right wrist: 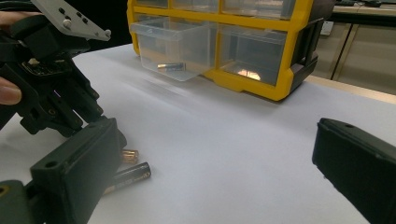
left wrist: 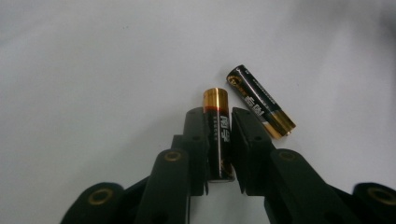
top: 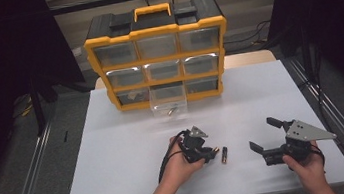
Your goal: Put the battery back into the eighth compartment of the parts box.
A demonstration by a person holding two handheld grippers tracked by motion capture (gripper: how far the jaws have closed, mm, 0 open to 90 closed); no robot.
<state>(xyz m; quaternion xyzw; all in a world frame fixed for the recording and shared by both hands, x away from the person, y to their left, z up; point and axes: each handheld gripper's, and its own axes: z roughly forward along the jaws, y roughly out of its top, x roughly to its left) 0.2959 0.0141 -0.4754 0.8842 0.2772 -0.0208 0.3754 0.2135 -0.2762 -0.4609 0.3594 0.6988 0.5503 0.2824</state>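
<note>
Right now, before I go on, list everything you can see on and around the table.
organiser case: one, yellow and black, nine clear drawers, at the far edge of the table.
open drawer: one, clear, pulled out of the bottom row's middle slot, with one battery inside.
held battery: one, black with a gold end, between the left gripper's fingers.
loose battery: one, black and gold, lying on the sheet just beside the held one.
table sheet: one, white, covering the tabletop.
left gripper: black, shut on the held battery, near the middle of the sheet.
right gripper: black with a grey plate, open, holding nothing, at the sheet's right.
</note>
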